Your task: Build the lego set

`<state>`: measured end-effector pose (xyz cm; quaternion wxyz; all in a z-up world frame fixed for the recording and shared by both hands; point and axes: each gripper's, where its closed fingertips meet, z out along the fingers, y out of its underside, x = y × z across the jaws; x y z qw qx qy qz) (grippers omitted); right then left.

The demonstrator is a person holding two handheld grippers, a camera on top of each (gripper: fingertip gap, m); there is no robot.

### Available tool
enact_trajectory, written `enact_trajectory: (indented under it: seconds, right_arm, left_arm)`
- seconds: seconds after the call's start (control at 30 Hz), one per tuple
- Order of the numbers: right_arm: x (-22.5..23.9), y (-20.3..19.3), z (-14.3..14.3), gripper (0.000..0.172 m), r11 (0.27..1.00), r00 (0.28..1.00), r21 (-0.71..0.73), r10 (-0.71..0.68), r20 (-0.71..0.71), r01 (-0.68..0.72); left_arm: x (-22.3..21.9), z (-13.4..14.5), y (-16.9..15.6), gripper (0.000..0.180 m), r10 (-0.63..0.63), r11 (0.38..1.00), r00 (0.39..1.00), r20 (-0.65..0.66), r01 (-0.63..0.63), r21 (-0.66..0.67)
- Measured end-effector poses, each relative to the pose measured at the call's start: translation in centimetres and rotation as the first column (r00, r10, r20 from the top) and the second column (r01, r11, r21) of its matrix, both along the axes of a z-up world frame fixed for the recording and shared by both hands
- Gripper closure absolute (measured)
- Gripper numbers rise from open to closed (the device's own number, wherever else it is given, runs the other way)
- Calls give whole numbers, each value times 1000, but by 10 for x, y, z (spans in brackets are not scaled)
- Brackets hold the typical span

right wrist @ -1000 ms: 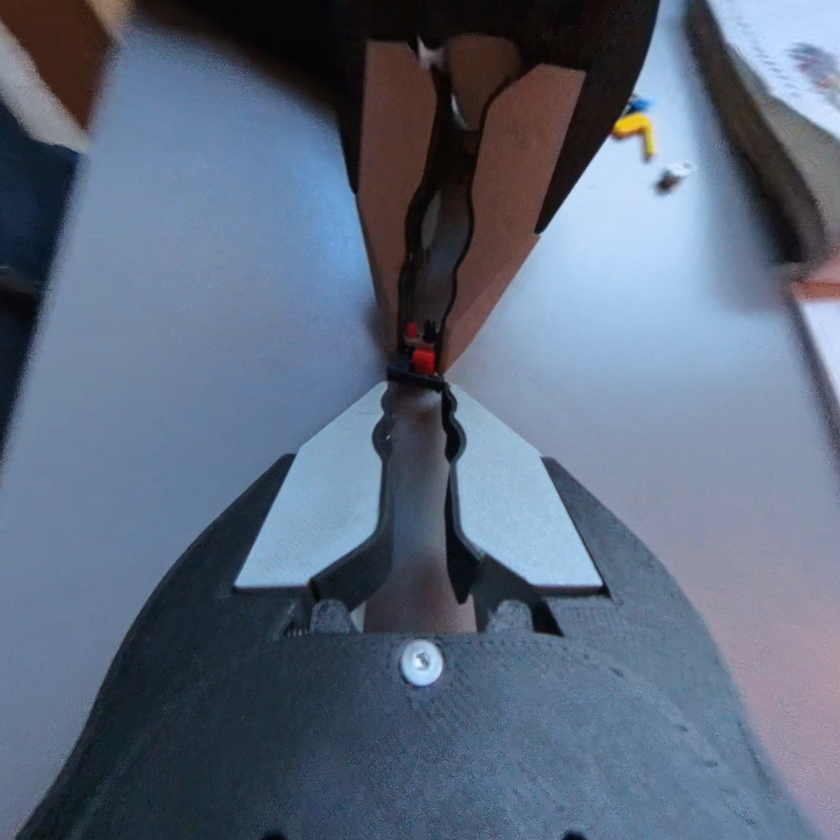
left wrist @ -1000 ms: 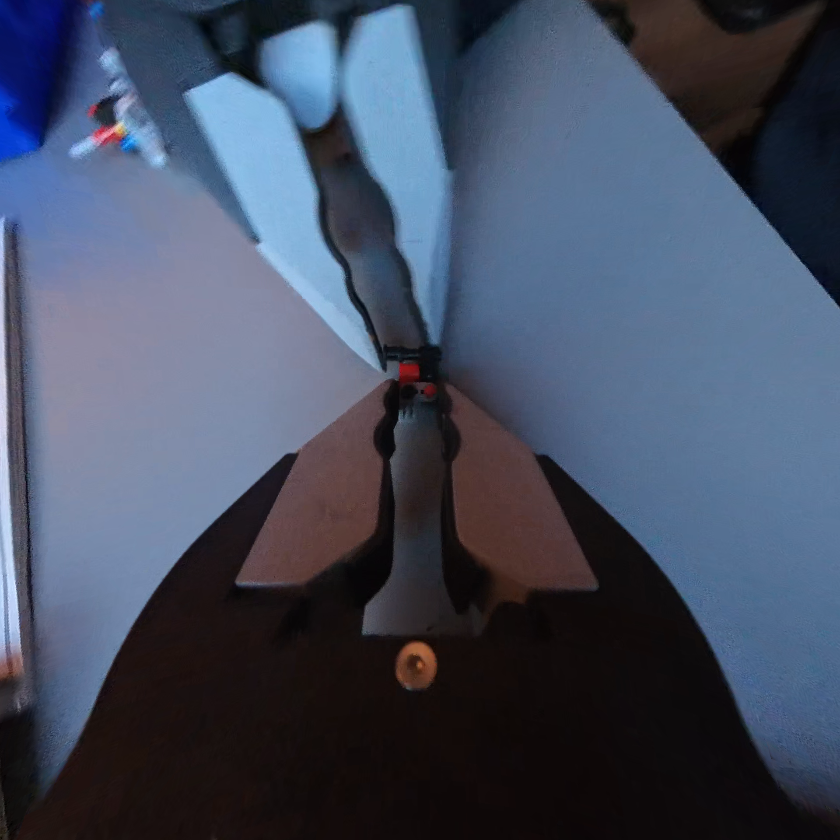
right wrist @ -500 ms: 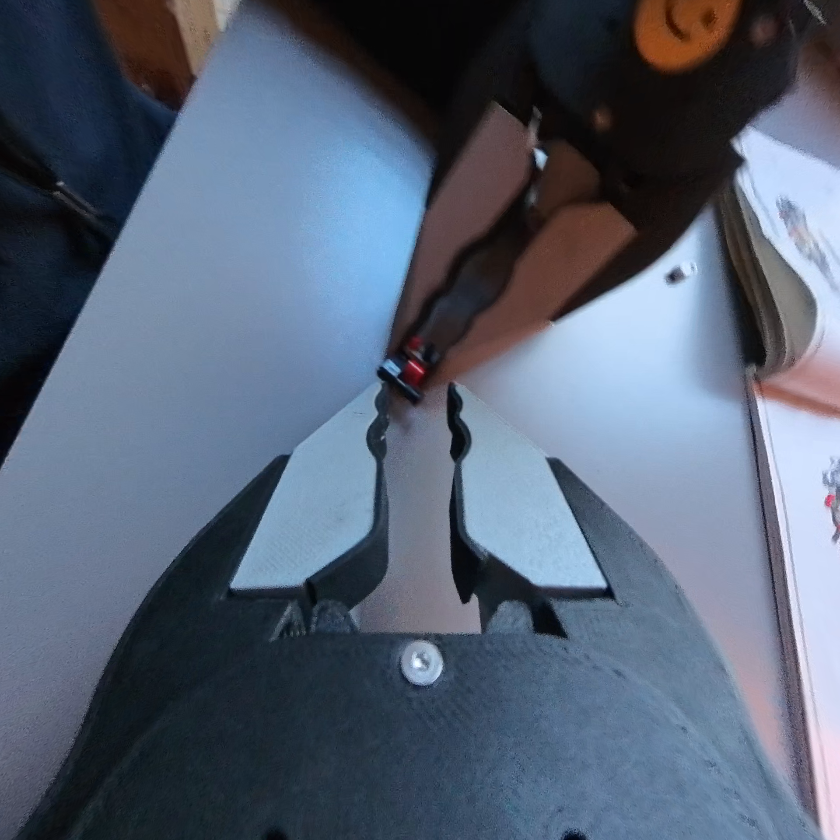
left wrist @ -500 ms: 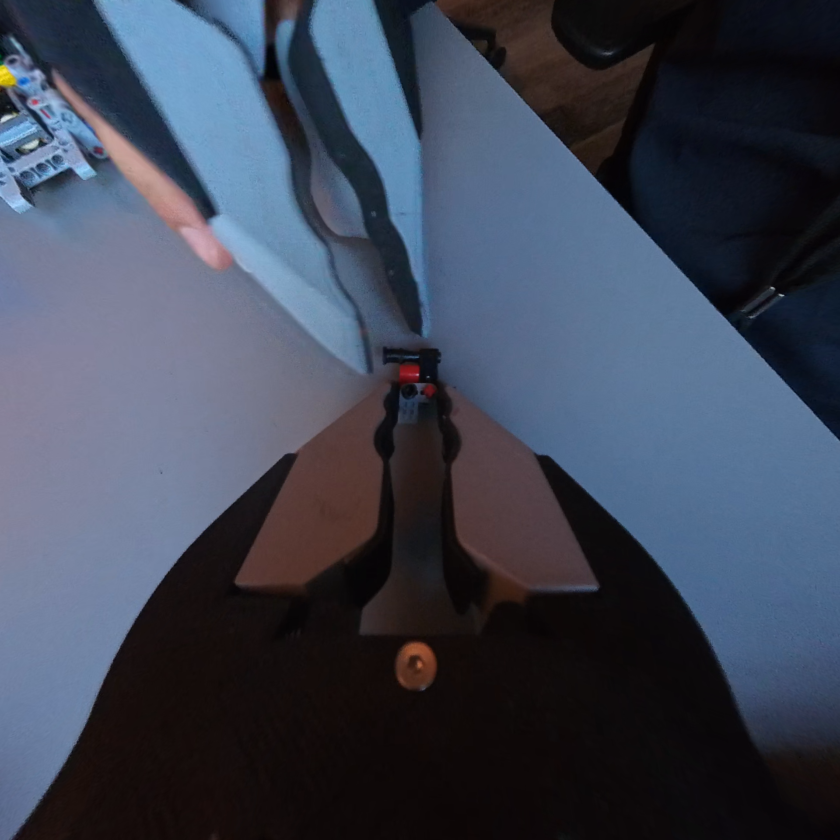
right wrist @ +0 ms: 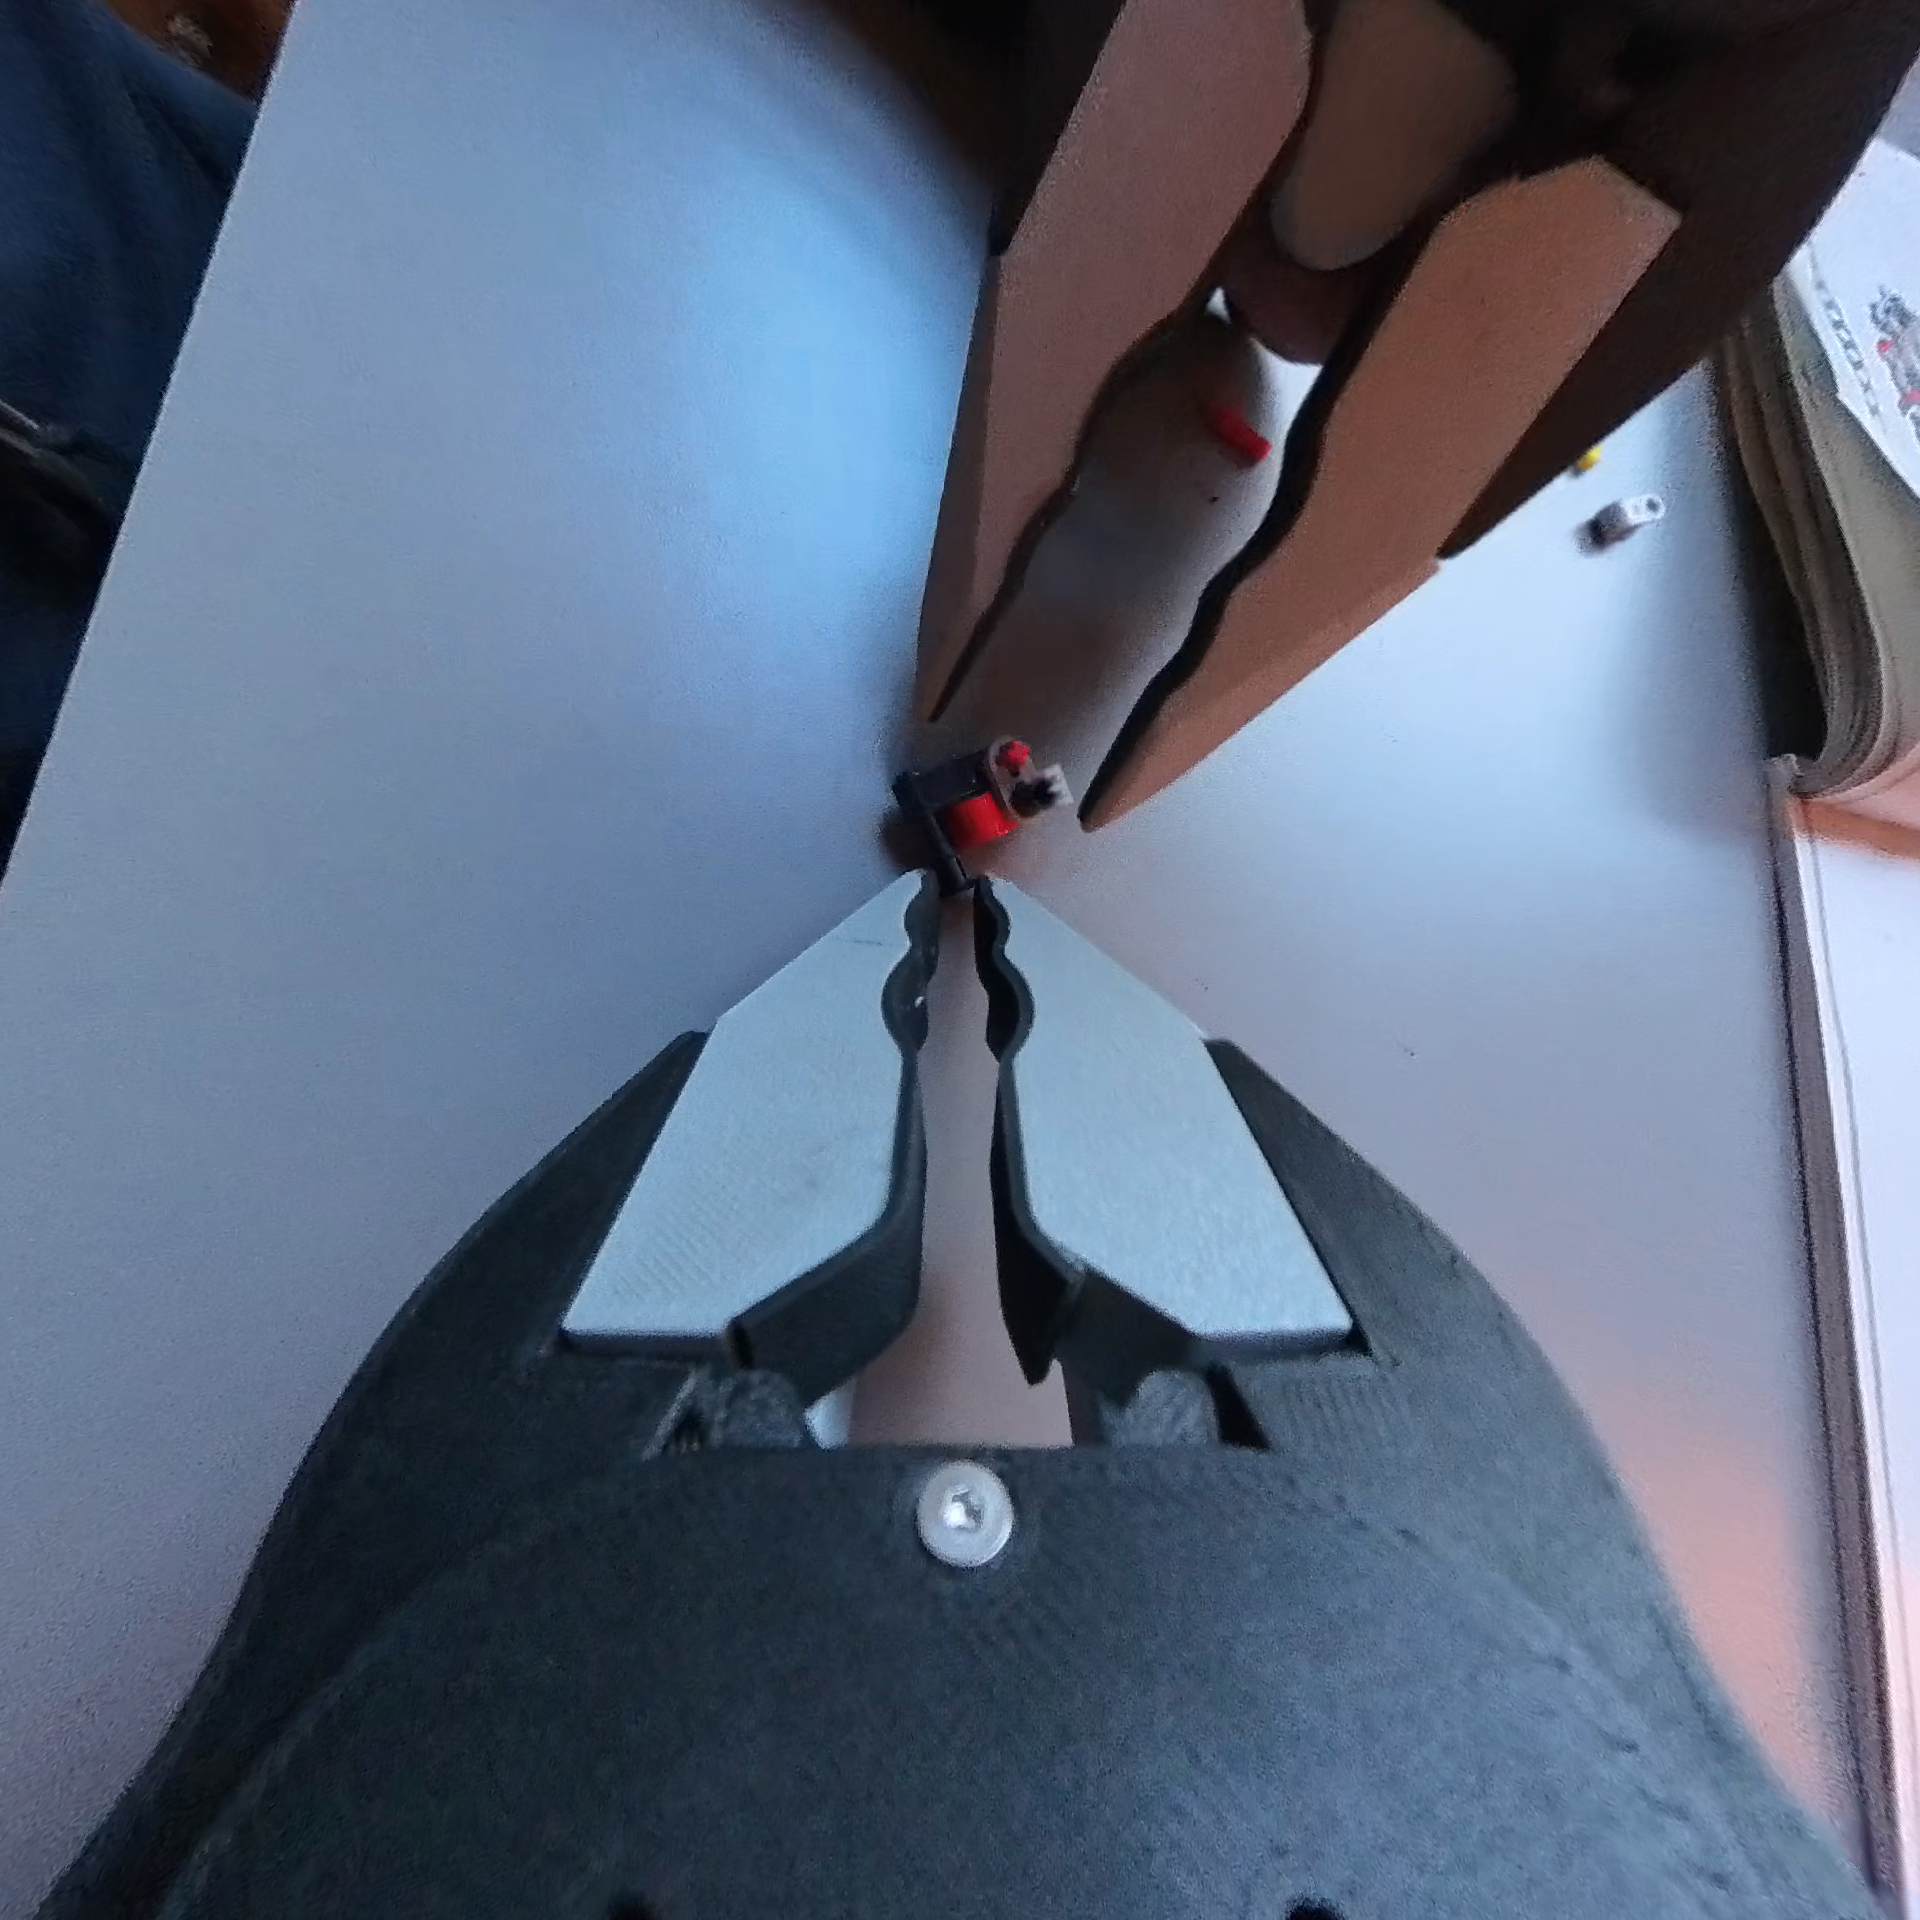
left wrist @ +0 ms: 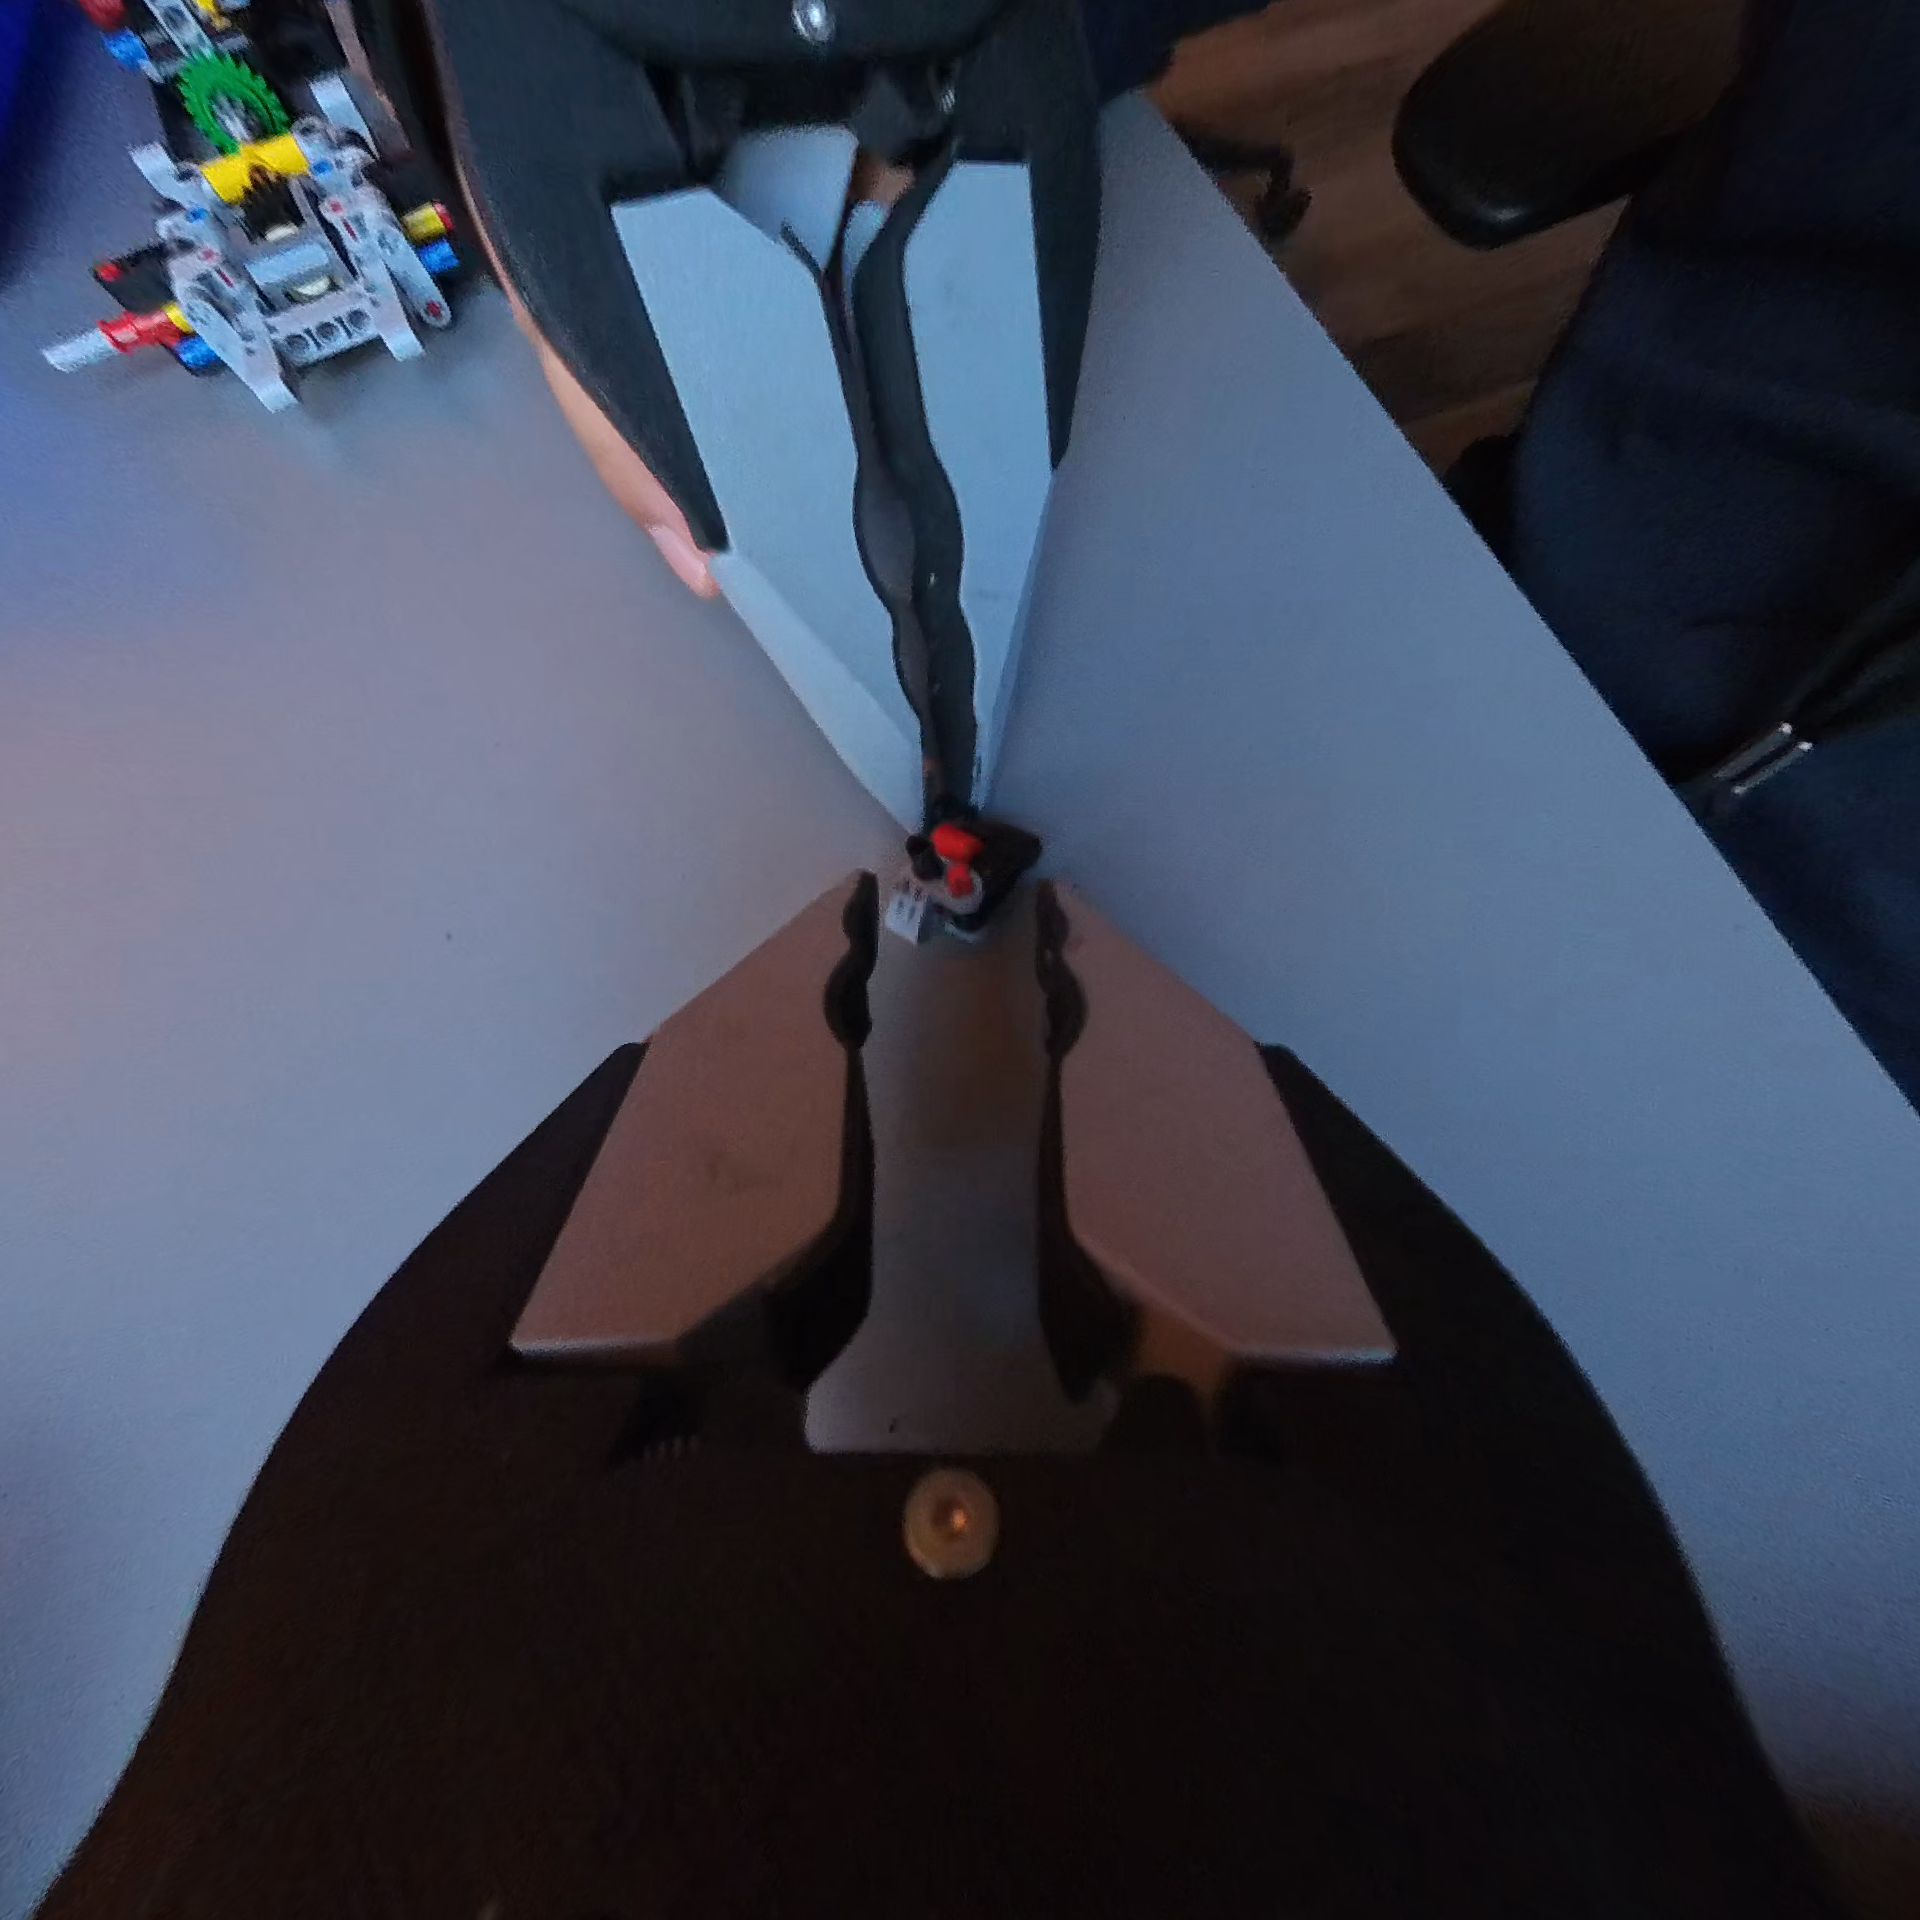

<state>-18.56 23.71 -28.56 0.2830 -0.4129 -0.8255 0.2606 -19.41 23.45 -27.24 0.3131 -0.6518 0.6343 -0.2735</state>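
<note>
A small lego assembly [right wrist: 977,805] of a black pin piece, a red bush and a grey piece hangs just above the grey table [left wrist: 312,831]. My right gripper [right wrist: 954,883] is shut on the black pin end of it. In the left wrist view the right gripper [left wrist: 951,805] comes in from the top and pinches the assembly [left wrist: 961,873]. My left gripper [left wrist: 953,888] is open. Its fingers stand on either side of the assembly without touching it. The right wrist view shows the left gripper [right wrist: 1013,764] spread wide around the grey end.
A partly built lego model [left wrist: 281,260] stands at the far left of the table. An instruction booklet [right wrist: 1849,520] lies at the right edge. A loose red piece [right wrist: 1236,436] and a grey piece [right wrist: 1621,520] lie beyond. A person's dark clothing [left wrist: 1714,520] is past the table edge. My two grippers' fingertips are within a few centimetres of each other.
My left gripper held the assembly and has now opened off it. My right gripper, open half a second ago, has shut on the black pin end.
</note>
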Motion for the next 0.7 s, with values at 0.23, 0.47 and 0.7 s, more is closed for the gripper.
enact_trajectory:
  seconds: [0.23,0.47,0.7]
  right_arm:
    - [3,-10,0,169,998,999,-48,37,7,-36]
    - [9,-33,0,168,979,984,-107,176,-10,-176]
    - [8,-36,0,169,980,982,-68,188,-2,-188]
  left_arm:
    - [7,-4,-10,162,-62,998,998,7,62,-30]
    - [12,-5,-29,163,-210,966,977,20,211,-151]
    - [12,-5,-32,163,-254,956,967,21,255,-148]
